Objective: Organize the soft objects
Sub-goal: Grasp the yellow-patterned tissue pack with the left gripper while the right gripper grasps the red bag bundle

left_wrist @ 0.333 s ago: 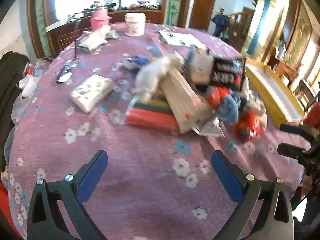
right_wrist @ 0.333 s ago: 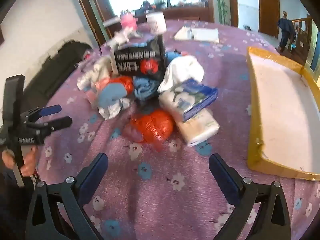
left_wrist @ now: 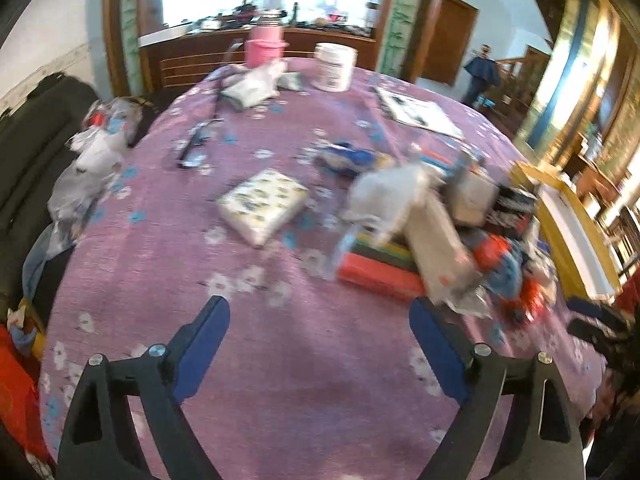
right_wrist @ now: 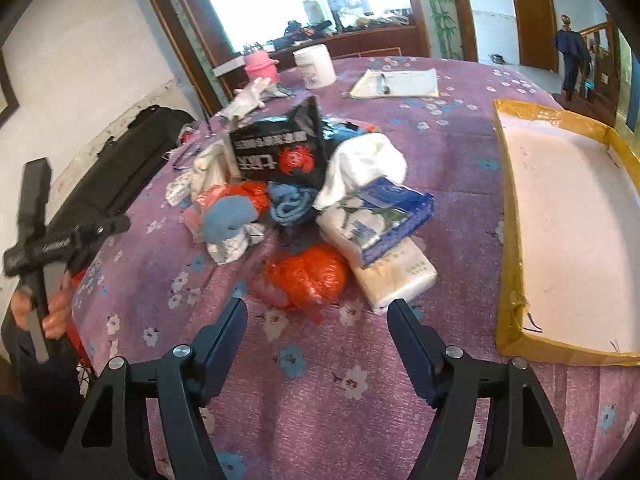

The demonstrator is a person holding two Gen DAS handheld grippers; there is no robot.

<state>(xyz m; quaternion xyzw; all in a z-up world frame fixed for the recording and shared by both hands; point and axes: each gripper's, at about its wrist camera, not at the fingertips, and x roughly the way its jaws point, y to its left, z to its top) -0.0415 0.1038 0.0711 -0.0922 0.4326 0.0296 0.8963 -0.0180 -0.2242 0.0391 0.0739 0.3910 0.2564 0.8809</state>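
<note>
Both grippers empty, nothing between the jaws. Left gripper (left_wrist: 320, 344) is spread wide over bare purple floral cloth on the counter (left_wrist: 304, 400); right gripper (right_wrist: 318, 330) stands a bit narrower and has just been closing, with only cloth in the gap.

Soft stuff sits in one heap just ahead of the right gripper, probably dumped together for sorting. Nearest its tips is a crumpled red plastic bag (right_wrist: 308, 276). Just right of that lies a white tissue pack (right_wrist: 396, 280), w/ a blue-and-white pack (right_wrist: 384, 216) leaning on top of it. Behind are a blue cloth (right_wrist: 288, 204), a white cloth (right_wrist: 368, 164) and a black box (right_wrist: 280, 148) standing on edge, propped by the heap. It carries a red crab logo and white Chinese print, too small to read.

Yellow-rimmed tray (right_wrist: 508, 208) lies well off to the right gripper's right w/ nothing in it, likely the drop spot.

From the left gripper, a floral tissue pack (left_wrist: 264, 204) lies alone ahead, apart from the heap at ahead-right. That view is motion-blurred.

Print on the tissue packs not legible.
</note>
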